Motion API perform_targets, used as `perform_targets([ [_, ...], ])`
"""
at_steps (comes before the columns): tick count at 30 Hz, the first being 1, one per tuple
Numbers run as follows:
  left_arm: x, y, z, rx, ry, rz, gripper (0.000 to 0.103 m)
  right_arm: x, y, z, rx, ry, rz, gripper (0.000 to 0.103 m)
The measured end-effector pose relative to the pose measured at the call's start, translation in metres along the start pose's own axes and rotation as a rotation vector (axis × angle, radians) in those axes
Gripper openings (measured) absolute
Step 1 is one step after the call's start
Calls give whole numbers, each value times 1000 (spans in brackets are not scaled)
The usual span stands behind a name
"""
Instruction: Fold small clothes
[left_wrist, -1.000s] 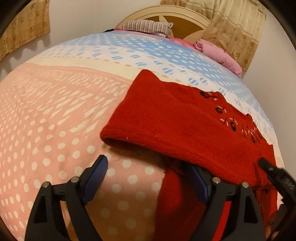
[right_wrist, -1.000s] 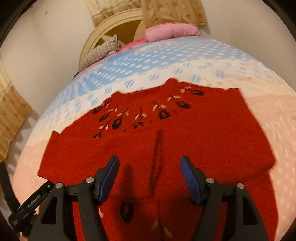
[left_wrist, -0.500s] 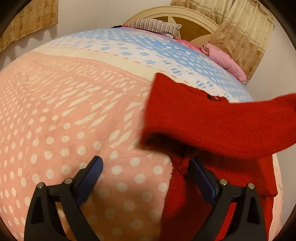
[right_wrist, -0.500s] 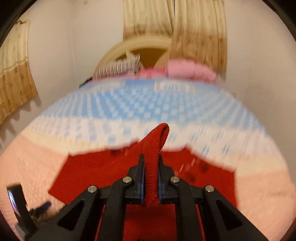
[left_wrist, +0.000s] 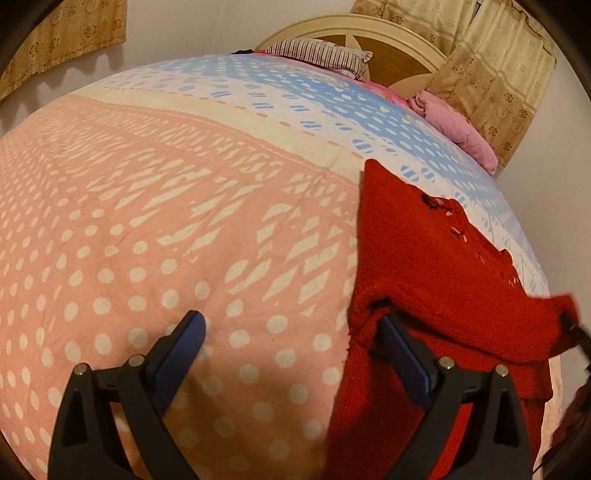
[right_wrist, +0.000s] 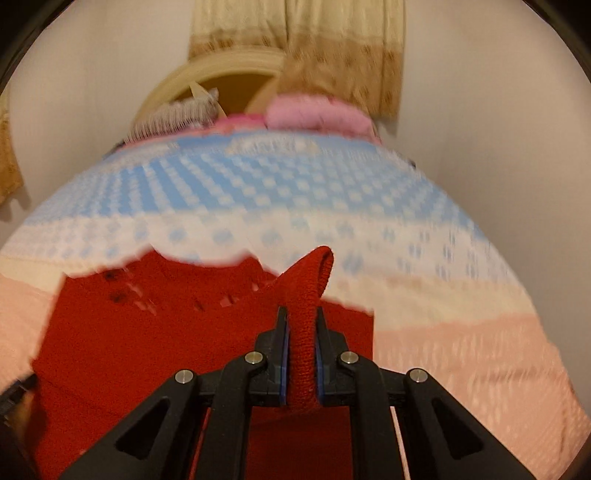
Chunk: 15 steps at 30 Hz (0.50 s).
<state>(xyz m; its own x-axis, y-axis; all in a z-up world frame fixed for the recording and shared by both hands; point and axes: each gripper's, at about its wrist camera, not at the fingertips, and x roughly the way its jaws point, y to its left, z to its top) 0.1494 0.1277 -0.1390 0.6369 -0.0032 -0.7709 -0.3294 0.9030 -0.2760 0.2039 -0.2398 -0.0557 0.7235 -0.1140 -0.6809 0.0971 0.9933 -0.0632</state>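
Observation:
A small red knit sweater (left_wrist: 424, 258) with dark embroidered flowers lies on the bed, at the right of the left wrist view. My left gripper (left_wrist: 291, 332) stands wide open just above the bedspread, its right finger at the sweater's near edge and nothing between the pads. In the right wrist view my right gripper (right_wrist: 301, 332) is shut on a folded edge of the red sweater (right_wrist: 147, 332), which sticks up between the fingers and is lifted off the rest of the garment. The lifted piece also shows at the right edge of the left wrist view.
The bed carries a dotted bedspread (left_wrist: 147, 221) in pink, cream and blue bands. At its head lie a striped pillow (left_wrist: 317, 55) and a pink bundle (left_wrist: 458, 125), before a rounded headboard (left_wrist: 388, 40). Curtains (left_wrist: 498, 74) hang behind.
My right gripper shut on the sweater's edge and lifted it up and to the right across the garment. The left gripper widened slightly and stayed put.

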Motion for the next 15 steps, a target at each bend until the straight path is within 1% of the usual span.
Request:
perform_targets([
  [1,0,0,1,2,0,2,98,6,-3,-4,3,15,2,10],
  [4,0,-2,0,6,0,7,99,29,-16,-28,33,99,9,11],
  [6,0,-2,0,9,-1,9,99,38,-22,-39,60,138,21,17],
  [7,0,-2,-1,8,0,9,99,35,-26,-42,78,136,30,20],
  [9,0,-2,0,7,0,7,99,31,-37,-41,118,139,33,36],
  [11,0,-2,0,6,-1,5,99,24,-43,-40,126,138,14,37],
  [13,1,-2,0,9,0,8,100,9,-59,-42,159,79,-99,37],
  [14,1,-2,0,13,1,11,100,-1,-65,-43,180,55,-206,37],
  [15,1,-3,0,17,1,13,101,-13,-69,-44,191,20,-265,37],
])
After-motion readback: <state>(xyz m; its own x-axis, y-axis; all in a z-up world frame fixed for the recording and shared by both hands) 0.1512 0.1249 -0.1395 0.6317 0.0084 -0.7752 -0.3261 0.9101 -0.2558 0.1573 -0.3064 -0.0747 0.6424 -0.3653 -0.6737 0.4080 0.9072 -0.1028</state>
